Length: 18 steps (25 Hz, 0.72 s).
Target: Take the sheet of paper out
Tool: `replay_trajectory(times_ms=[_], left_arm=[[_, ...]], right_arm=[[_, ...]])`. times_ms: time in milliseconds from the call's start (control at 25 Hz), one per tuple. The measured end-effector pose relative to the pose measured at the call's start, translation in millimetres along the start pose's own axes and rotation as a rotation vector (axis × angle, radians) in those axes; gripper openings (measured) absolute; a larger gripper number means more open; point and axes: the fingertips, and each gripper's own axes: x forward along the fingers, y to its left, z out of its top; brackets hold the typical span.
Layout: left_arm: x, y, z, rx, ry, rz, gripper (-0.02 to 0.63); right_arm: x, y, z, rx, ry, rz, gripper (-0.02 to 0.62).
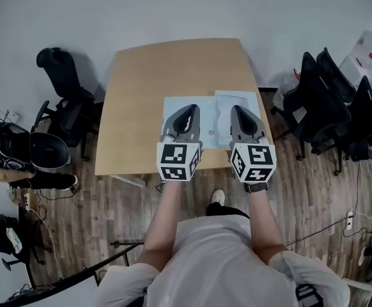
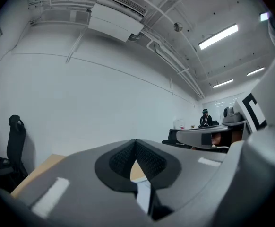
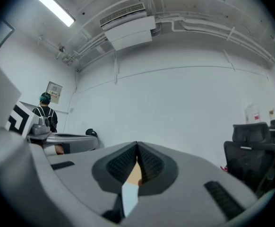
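White walls [image 1: 173, 5], wood-plank floor [image 1: 314, 197], black office chairs [image 1: 330, 104] flank a wooden table [image 1: 141, 107].

The wooden table [image 1: 154, 75] carries a pale blue sheet [image 1: 173, 110] with a whitish sheet [image 1: 237, 99] just beside it.

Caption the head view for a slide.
Left gripper and right gripper, both shut, over a pale blue sheet and a white sheet on the wooden table.

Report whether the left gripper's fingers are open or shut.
Shut. In the left gripper view, the fingers of the left gripper meet at their tips, with nothing held between them.
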Motion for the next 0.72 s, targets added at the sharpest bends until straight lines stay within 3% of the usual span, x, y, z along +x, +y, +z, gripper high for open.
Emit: replay_trajectory(times_ms=[280, 600, 720], left_arm=[[70, 8, 1, 0.005, -0.019, 0.045, 0.009], [123, -9, -74, -0.04, 0.134, 0.003, 0.009], [145, -11, -92, -0.054, 0.145, -0.036, 0.009]], right_arm=[[50, -57, -1, -0.009, -0.028, 0.019, 0.012], [71, -103, -73, 0.006, 0.13, 0.01, 0.012], [82, -117, -92, 0.021, 0.167, -0.004, 0.012]])
